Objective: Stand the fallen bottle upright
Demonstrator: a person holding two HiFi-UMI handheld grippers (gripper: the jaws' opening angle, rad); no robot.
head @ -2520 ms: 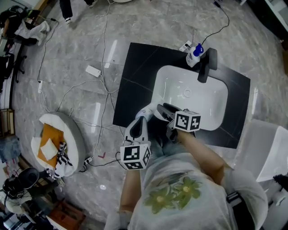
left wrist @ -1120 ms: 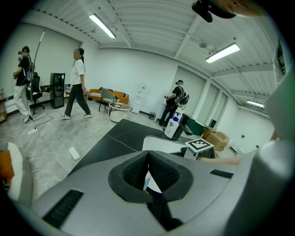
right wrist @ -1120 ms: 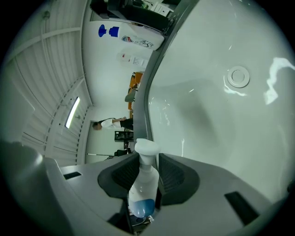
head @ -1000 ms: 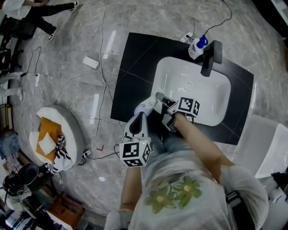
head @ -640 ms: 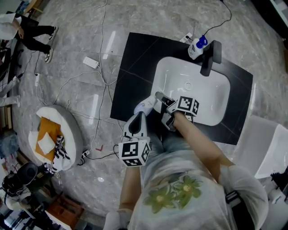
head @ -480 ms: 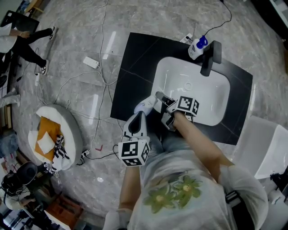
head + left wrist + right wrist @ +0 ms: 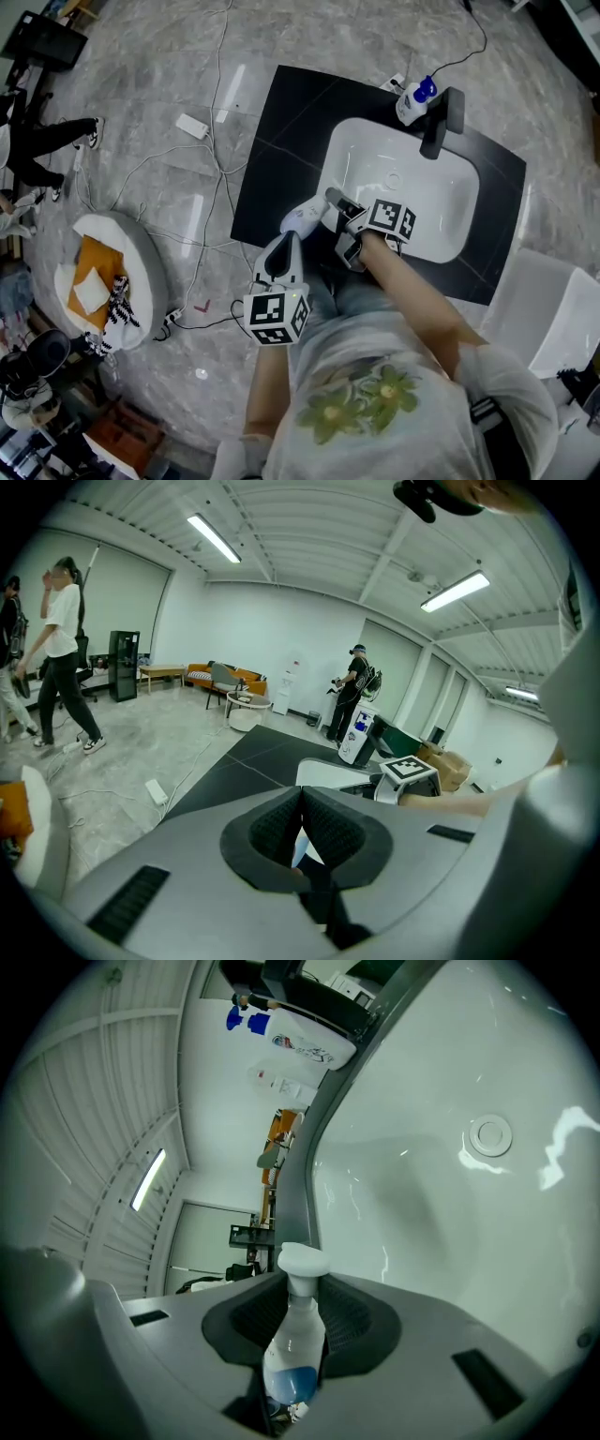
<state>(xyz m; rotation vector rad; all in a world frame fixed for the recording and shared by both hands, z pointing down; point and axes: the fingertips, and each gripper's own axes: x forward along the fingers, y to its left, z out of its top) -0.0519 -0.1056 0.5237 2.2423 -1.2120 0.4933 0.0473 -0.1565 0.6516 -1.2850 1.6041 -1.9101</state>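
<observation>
A small clear bottle (image 7: 292, 1349) with a white cap and blue liquid lies along the jaws of my right gripper (image 7: 298, 1290), cap pointing away over the white sink (image 7: 441, 1222). The pads press on its sides. In the head view the right gripper (image 7: 331, 201) is at the sink's (image 7: 427, 202) near left corner, where the bottle is hidden from me. My left gripper (image 7: 298, 221) sits just to its left, over the black counter (image 7: 281, 131). In the left gripper view, that gripper's (image 7: 300, 795) tips meet with nothing held.
A second white bottle with a blue cap (image 7: 412, 98) stands by the black faucet (image 7: 439, 122) at the sink's far edge. Cables and a power strip (image 7: 194, 125) lie on the marble floor. A round white seat (image 7: 103, 281) is at left. People (image 7: 56, 658) stand about the room.
Since the earliest frame my right gripper has shifted up and left toward the sink's corner. Over the last second both grippers have held nearly still. A person at the far left has walked on.
</observation>
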